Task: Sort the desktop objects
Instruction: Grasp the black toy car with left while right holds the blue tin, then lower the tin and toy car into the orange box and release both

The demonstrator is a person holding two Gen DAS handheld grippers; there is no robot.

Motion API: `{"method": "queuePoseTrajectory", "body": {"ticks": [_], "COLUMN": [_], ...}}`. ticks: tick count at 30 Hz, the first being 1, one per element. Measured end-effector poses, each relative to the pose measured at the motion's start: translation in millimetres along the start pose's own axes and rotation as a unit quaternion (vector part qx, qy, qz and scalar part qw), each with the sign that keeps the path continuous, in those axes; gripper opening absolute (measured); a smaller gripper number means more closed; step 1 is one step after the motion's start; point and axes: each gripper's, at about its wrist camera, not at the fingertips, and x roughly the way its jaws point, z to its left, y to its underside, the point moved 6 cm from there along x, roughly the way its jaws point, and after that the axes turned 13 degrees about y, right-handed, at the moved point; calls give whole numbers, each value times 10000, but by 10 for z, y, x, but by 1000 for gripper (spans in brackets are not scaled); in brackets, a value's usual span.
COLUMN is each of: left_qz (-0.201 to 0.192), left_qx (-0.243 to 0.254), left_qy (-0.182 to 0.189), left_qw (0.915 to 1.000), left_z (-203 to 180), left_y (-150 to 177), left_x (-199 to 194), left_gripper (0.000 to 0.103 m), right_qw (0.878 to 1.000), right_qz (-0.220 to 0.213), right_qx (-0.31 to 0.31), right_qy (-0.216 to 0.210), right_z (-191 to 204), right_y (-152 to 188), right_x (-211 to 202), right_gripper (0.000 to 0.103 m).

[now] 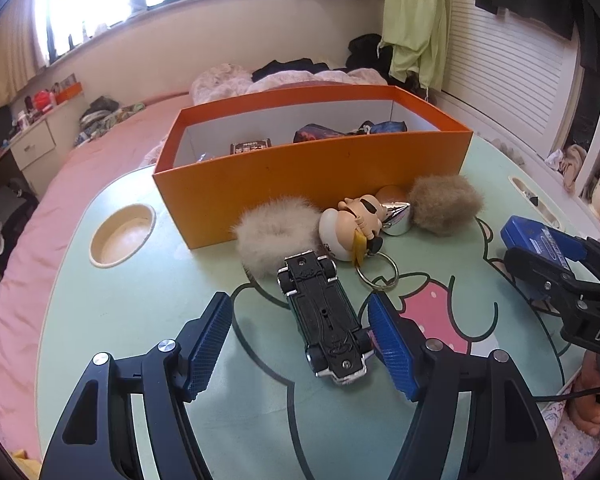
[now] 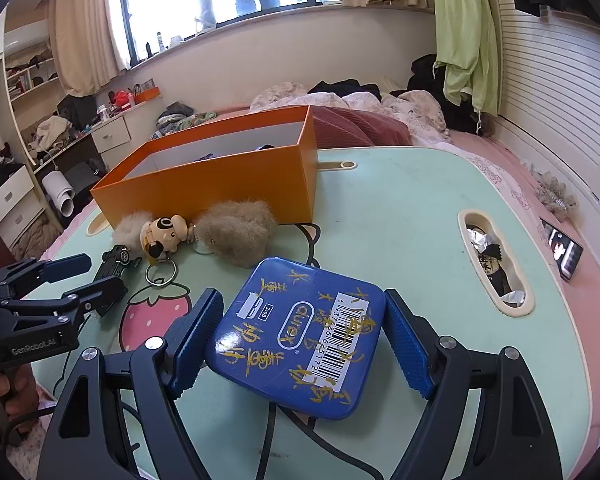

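The left tongs (image 1: 300, 344) stand wide apart astride the overturned toy car (image 1: 324, 320), whose rear sits close against the right-hand pad. Centre it before closing, so both pads meet the car's flanks squarely. The right tongs (image 2: 304, 344) flank the blue tin (image 2: 300, 340); both pads seem to touch its edges, though how firm the grip is I cannot tell. Carry it level.

From the car, the figurine keyring (image 1: 358, 228) lies at one o'clock, pale pompom (image 1: 276, 232) at eleven, brown pompom (image 1: 444, 204) further right. The orange box (image 1: 312, 184) waits at twelve on the mint worktop (image 1: 140, 320), which rests upon a pink bed (image 1: 40, 240) in a cluttered bedroom.
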Motion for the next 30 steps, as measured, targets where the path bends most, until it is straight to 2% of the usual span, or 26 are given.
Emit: {"method": "queuePoseTrajectory", "body": {"ticks": [1, 2, 3, 5, 14, 16, 18, 20, 25, 30], "left_qz": [11, 21, 20, 20, -436, -523, -572, -661, -1024, -1242], "left_qx": [16, 12, -22, -69, -10, 73, 53, -44, 27, 108], "left_qy": [2, 33, 106, -71, 433, 382, 326, 456, 469, 415], "left_qw": [10000, 10000, 9999, 9999, 9981, 9979, 9978, 9968, 9936, 9913], "left_z": [0, 4, 8, 49, -61, -86, -77, -64, -26, 34], "left_y": [-5, -8, -3, 14, -22, -67, -93, -140, -444, -881], "left_x": [19, 32, 39, 32, -287, -339, -363, -423, -678, -715], "left_gripper": [69, 57, 37, 27, 27, 27, 27, 27, 27, 27], "right_qw": [10000, 10000, 10000, 10000, 9996, 9990, 9991, 9993, 9995, 9985], "right_qz": [8, 14, 15, 7, -89, -167, -227, -248, -207, -321], "right_qx": [1, -1, -5, -17, -231, -307, -294, -269, -249, -333], "right_qy": [-5, -5, -4, -1, 137, 286, 206, 124, -52, -292], "right_z": [-2, 0, 2, 9, 96, 124, 160, 185, 259, 428], "right_y": [0, 5, 8, 13, -38, -94, -163, -214, -315, -740], "right_x": [4, 4, 2, -6, -81, -128, -180, -205, -224, -286], "right_gripper": [80, 80, 80, 80, 80, 80, 80, 80, 80, 80]}}
